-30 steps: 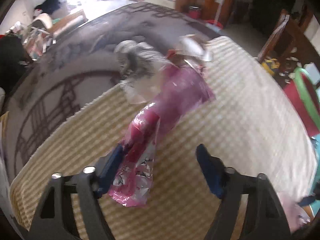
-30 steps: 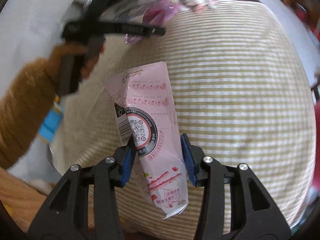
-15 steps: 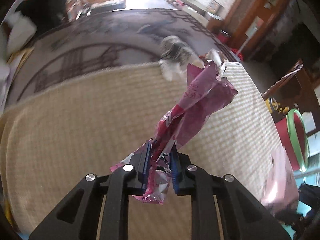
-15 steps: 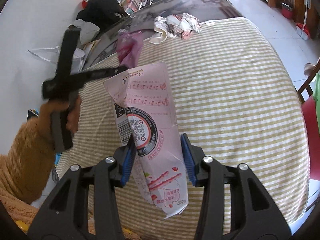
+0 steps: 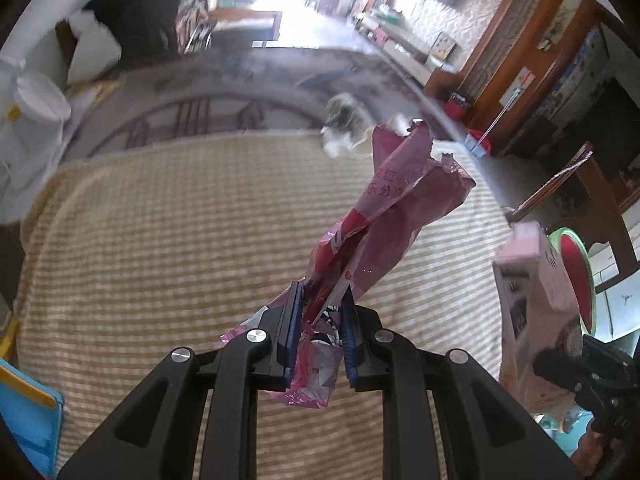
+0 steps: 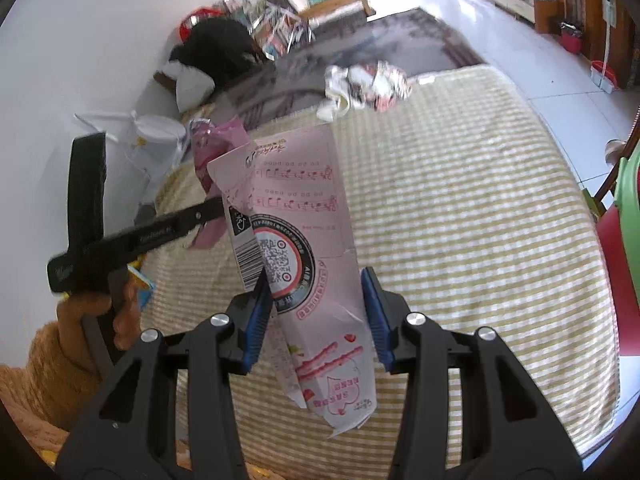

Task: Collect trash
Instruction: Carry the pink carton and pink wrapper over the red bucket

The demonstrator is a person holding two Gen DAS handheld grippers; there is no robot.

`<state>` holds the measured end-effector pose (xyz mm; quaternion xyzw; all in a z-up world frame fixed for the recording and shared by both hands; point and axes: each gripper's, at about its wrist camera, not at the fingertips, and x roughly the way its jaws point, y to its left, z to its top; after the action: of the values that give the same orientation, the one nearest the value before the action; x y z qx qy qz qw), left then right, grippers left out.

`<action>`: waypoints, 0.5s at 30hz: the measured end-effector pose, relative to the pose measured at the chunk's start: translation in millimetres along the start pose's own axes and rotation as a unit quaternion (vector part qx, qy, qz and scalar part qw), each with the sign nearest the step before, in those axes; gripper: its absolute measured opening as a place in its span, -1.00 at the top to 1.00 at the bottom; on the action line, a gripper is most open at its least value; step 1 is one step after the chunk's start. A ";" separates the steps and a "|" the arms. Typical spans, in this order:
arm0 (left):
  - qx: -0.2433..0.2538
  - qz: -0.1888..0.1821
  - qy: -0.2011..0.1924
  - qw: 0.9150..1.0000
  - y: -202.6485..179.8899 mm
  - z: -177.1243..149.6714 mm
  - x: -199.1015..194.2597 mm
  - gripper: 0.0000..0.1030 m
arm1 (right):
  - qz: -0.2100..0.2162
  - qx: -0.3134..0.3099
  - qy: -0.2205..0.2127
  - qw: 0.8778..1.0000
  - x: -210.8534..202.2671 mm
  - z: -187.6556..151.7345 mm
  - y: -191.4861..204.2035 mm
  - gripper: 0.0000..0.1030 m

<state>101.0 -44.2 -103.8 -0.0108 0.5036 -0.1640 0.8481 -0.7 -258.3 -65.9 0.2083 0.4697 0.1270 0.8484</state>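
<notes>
Trash items over a yellow-and-white striped cloth.
Crumpled magenta wrapper (image 5: 384,216): glossy plastic, torn at the top edge, printed with white characters, pinched near its lower end and standing up and to the right, clear of the cloth; also visible in the right wrist view (image 6: 218,152), behind the carton. Pale pink carton (image 6: 304,248): flattened, torn open along one side, printed with rows of music notes, a barcode, a round QR badge and strawberries; clamped across its middle, tilted with the open end away from the camera. Crumpled silver-and-white wrappers (image 6: 366,88): bunched together at the far edge of the cloth, lying loose, blurred in the left wrist view (image 5: 346,128).
</notes>
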 end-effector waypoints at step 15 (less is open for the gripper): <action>0.025 -0.011 -0.053 0.998 -41.7 4.1 -45.8 0.70 | 0.032 0.006 -0.090 0.995 -49.3 8.0 3.3 0.16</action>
<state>73.3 -70.9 -55.2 -0.0039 0.4539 -0.1852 0.8716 -19.9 -277.5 -23.9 0.2385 0.3856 0.1318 0.8815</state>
